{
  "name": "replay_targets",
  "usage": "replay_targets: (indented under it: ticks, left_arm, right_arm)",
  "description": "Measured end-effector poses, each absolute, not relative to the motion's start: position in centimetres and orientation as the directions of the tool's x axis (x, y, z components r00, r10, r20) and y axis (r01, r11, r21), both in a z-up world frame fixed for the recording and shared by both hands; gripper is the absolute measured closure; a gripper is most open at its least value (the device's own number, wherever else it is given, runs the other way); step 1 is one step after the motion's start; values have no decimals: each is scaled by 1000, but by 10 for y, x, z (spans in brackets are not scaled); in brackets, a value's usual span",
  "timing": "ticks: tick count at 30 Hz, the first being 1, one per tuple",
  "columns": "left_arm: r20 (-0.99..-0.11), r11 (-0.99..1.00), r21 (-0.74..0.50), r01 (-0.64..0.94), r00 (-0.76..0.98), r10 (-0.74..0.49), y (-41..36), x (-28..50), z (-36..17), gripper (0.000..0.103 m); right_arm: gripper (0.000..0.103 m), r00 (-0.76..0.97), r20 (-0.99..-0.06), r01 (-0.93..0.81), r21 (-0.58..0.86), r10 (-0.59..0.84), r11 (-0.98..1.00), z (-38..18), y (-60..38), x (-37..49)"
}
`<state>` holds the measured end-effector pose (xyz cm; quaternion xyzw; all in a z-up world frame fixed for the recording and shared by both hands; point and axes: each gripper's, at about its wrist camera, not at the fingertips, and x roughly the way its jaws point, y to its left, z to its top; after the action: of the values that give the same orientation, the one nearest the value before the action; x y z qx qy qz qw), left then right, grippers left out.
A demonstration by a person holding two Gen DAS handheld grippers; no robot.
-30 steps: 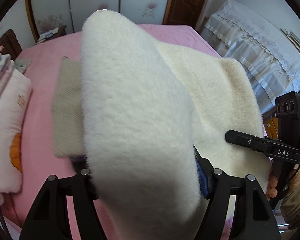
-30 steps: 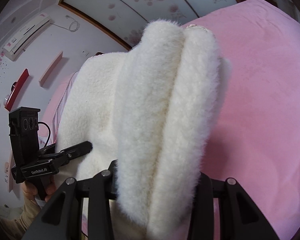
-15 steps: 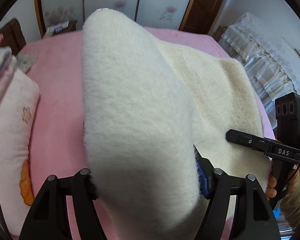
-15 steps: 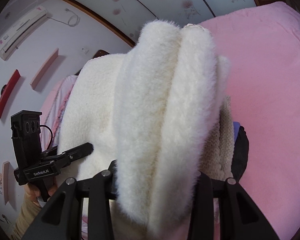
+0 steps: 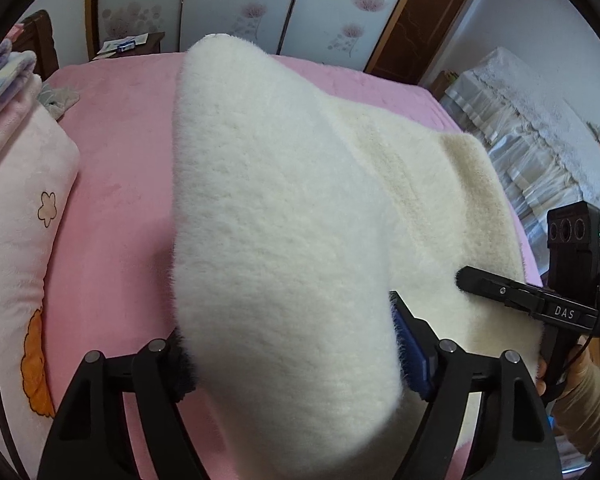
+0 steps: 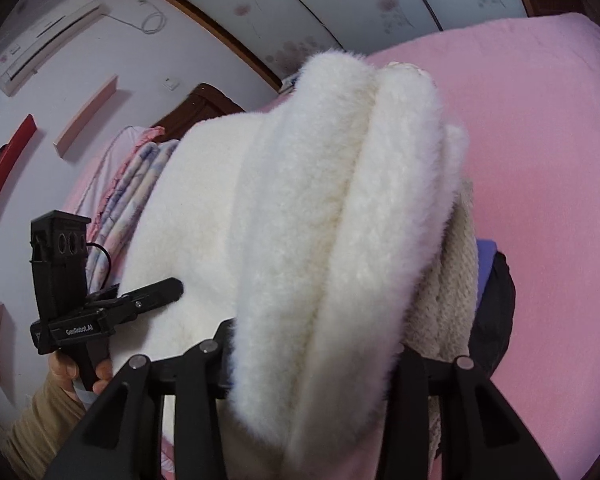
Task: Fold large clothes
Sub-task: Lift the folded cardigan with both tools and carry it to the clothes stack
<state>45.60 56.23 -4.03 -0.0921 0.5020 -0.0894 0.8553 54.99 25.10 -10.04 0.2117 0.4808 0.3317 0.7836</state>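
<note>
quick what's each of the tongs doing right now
Left tongs: opening, the white fleece garment bunched between them.
Right tongs: closed on a thick fold of the same garment.

Two markings can be read. In the left wrist view, white letters "DAS" stand on the black body of the right hand-held gripper (image 5: 466, 280), on the bar below its camera block. In the right wrist view, white lettering that looks like "GenRobot.AI" stands on the side of the left hand-held gripper (image 6: 172, 286). Nothing else is legible.
</note>
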Motion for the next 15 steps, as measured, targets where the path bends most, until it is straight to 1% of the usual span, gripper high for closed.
replay_targets:
  ticks: [3, 8, 9, 12, 15]
  left_arm:
    - [-848, 966, -254, 42, 471, -243, 566, 462, -48, 24]
    - [-844, 966, -255, 36, 479, -241, 560, 474, -66, 17]
    - [-843, 964, -262, 31, 480, -245, 561, 476, -71, 15]
    - [-840, 949, -315, 12, 462, -285, 565, 482, -87, 13]
    - [-837, 948, -319, 14, 466, -289, 564, 483, -97, 11]
  right_arm:
    - [62, 325, -609, -303, 657, 724, 690, -103, 250, 555]
    - [62, 323, -620, -266, 665, 715, 697, -130, 241, 557]
    - [62, 324, -619, -257, 670, 715, 696, -133, 242, 560]
    - [62, 331, -633, -260, 651, 699, 713, -139, 249, 567]
    - [59, 327, -635, -244, 659, 700, 711, -150, 248, 569]
